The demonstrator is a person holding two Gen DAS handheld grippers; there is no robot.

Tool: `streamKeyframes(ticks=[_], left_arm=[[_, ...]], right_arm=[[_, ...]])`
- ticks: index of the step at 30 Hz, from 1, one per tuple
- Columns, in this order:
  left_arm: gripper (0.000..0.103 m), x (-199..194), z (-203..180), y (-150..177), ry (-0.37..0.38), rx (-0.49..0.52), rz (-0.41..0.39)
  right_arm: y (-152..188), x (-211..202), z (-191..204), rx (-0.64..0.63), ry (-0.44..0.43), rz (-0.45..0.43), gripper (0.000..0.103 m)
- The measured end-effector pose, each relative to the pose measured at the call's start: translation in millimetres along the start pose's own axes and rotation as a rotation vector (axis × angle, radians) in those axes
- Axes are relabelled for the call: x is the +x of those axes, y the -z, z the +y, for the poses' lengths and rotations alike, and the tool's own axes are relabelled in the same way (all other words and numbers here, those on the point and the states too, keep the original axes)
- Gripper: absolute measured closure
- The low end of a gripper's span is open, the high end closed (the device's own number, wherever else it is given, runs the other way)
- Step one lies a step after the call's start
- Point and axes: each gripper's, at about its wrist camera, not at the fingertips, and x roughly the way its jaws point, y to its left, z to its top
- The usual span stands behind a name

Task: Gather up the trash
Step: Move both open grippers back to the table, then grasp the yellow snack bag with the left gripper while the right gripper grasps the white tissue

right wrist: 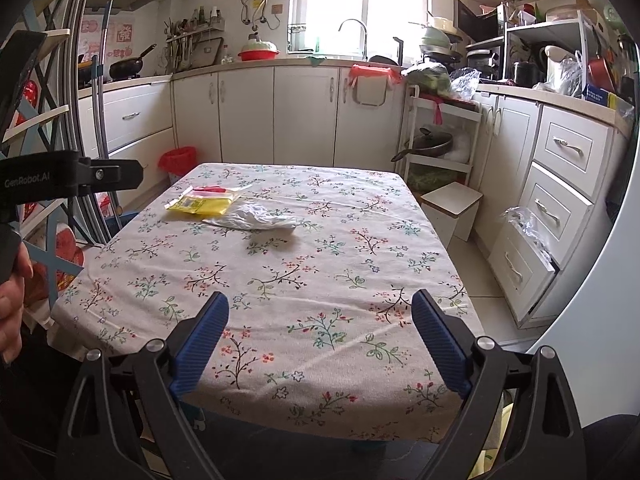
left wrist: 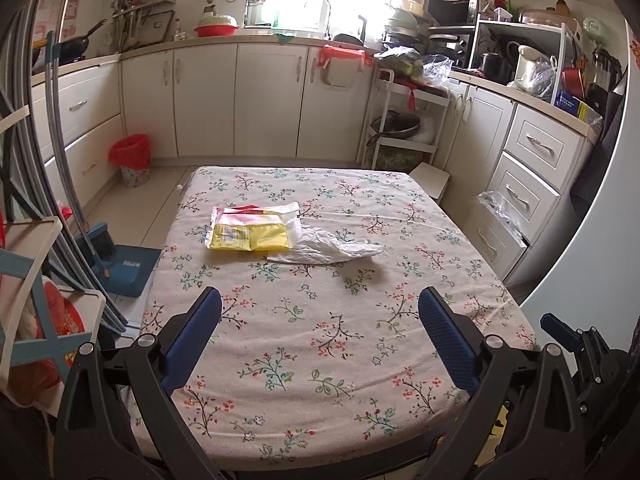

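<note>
Trash on the floral tablecloth (left wrist: 320, 320) counts two pieces: one yellow packet (left wrist: 250, 228) with a red-and-white torn top, and one crumpled white plastic wrapper (left wrist: 332, 249). They lie together on the far left part of the table, the wrapper's left end touching the packet's right edge and partly tucked beside it. The packet lies flat, its long axis running left to right across my left-wrist view, torn top toward the far side. The wrapper stretches out lengthwise from the packet toward the right, tapering to a point that aims right.

I hold two grippers. My left gripper (left wrist: 320, 344) hovers over the near edge of the table with its two blue fingers (left wrist: 192, 340) spread wide, nothing between them. My right gripper (right wrist: 320, 348) does the same, blue pads (right wrist: 200, 344) wide apart and empty, well short of both pieces; from there the packet (right wrist: 206, 202) and wrapper (right wrist: 256, 218) sit ahead and to the left.

One bin lined with a red bag (left wrist: 132, 160) stands on the floor by the left cabinets, beyond the table's far left corner. One white lidded bin (right wrist: 452, 210) stands on the floor by the table's far right corner.
</note>
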Motion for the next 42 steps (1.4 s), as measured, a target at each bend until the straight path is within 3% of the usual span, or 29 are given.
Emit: streamKeyframes(ticks=[15, 22, 27, 32, 38, 42], left_arm=[[0.008, 29, 9, 0, -0.069, 0.021, 0.066], [0.008, 50, 45, -22, -0.138, 0.033, 0.109], [0.008, 56, 80, -47, -0.170, -0.045, 0.090], [0.008, 60, 98, -47, -0.149, -0.167, 0.102], [0.008, 65, 77, -51, -0.130, -0.107, 0.080], [0.008, 99, 63, -67, -0.110, -0.023, 0.105]], right_arm=[[-3, 25, -6, 0.076, -0.074, 0.033, 0.014], [-8, 27, -1, 0.051, -0.121, 0.044, 0.012], [-11, 35, 3, 0.047, -0.139, 0.067, 0.012], [-19, 50, 18, 0.020, -0.172, 0.087, 0.012], [-29, 66, 52, -0.081, -0.207, 0.111, 0.012], [-33, 69, 71, -0.154, -0.215, 0.110, 0.012]])
